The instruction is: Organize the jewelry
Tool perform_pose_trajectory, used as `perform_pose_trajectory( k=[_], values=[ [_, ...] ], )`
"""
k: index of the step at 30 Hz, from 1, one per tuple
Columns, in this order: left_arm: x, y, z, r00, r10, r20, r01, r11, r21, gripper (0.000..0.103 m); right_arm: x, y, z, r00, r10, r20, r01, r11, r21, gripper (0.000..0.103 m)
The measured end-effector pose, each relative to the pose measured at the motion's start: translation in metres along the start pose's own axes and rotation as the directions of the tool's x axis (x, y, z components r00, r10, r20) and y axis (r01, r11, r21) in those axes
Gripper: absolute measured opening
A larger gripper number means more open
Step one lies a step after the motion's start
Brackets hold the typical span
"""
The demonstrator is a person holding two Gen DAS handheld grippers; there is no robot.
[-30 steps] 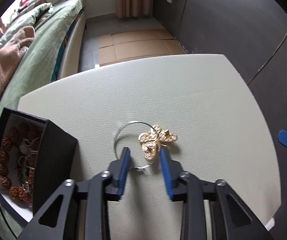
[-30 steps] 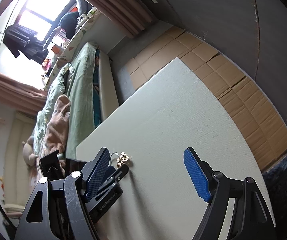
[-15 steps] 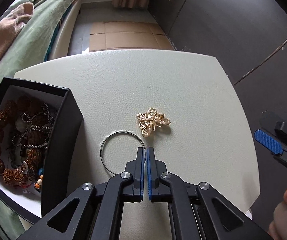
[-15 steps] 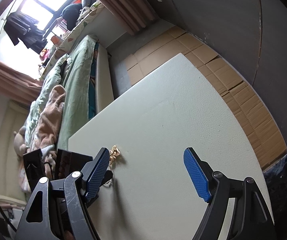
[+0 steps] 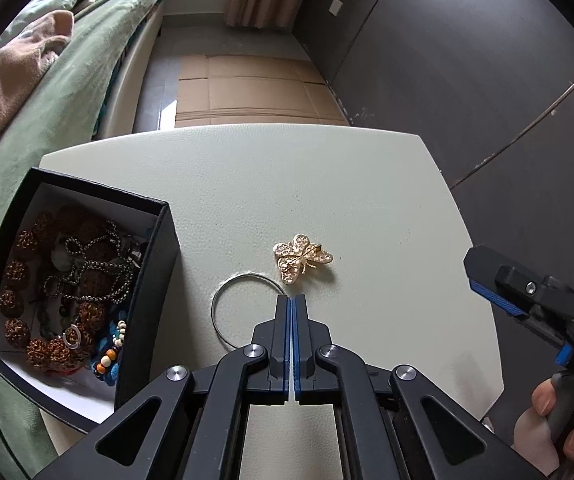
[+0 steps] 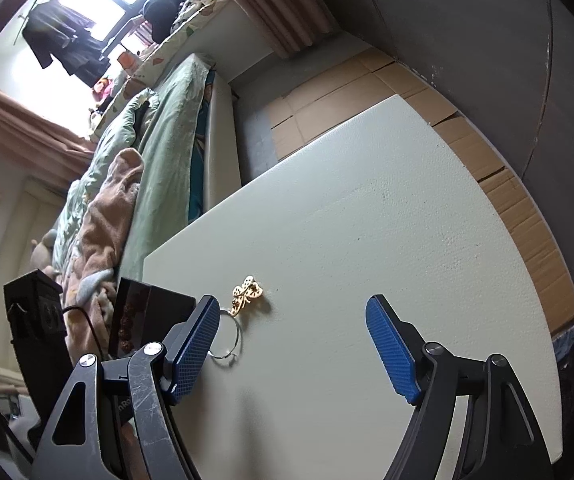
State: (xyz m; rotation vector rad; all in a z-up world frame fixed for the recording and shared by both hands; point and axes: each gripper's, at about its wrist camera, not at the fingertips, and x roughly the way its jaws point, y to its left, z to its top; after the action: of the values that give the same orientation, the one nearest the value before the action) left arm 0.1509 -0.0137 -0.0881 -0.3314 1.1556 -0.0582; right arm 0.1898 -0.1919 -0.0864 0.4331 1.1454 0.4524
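Note:
A thin silver ring (image 5: 223,296) lies on the pale table (image 5: 327,184) just left of a gold butterfly brooch (image 5: 302,258). My left gripper (image 5: 291,300) is shut, and the ring's right edge vanishes between its blue pads. The brooch sits apart, a little beyond the fingertips. At the left stands an open black jewelry box (image 5: 155,280) with brown beads, a chain and coloured beads inside. In the right wrist view my right gripper (image 6: 291,308) hangs open above the table, nothing between its fingers, with the ring (image 6: 229,336) and the brooch (image 6: 247,292) near its left finger.
A bed with green bedding (image 5: 67,92) runs along the table's left side. Cardboard sheets (image 5: 247,92) cover the floor beyond the far edge, and a dark wall (image 5: 467,60) stands at the right. A person's hand (image 5: 547,432) grips the right tool past the table's right edge.
My left gripper closed on the ring and drew it away from the brooch, which the ring had encircled. The view rose and tilted, showing more of the box. The right gripper stayed open.

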Motion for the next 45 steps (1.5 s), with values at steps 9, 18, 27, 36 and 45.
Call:
perform_pose_trajectory(
  k=[9, 18, 27, 36, 45],
  values=[
    [0.009, -0.012, -0.01, 0.995, 0.071, -0.065, -0.065, 0.994, 0.093, 0.001, -0.01, -0.008, 0.006, 1.0, -0.005, 0.022, 0.005, 1.0, 0.019, 0.076],
    [-0.023, -0.006, -0.009, 0.999, 0.02, 0.045, -0.023, 0.998, 0.067, 0.001, -0.013, -0.005, 0.001, 1.0, 0.002, 0.023, -0.002, 1.0, 0.0, 0.076],
    [-0.091, 0.025, -0.014, 0.908, -0.01, 0.418, 0.043, 0.997, -0.07, 0.103, -0.02, -0.014, -0.003, 0.999, -0.011, 0.037, 0.011, 1.0, 0.022, 0.077],
    [-0.068, 0.016, -0.025, 0.946, 0.004, 0.324, -0.026, 0.998, 0.062, 0.103, -0.02, -0.014, -0.008, 0.999, -0.026, 0.033, 0.025, 1.0, 0.013, 0.077],
    [-0.053, -0.007, -0.035, 0.956, 0.116, 0.27, -0.19, 0.946, 0.264, 0.103, -0.02, -0.013, -0.01, 0.999, -0.033, 0.036, 0.033, 0.999, 0.012, 0.077]
  ],
)
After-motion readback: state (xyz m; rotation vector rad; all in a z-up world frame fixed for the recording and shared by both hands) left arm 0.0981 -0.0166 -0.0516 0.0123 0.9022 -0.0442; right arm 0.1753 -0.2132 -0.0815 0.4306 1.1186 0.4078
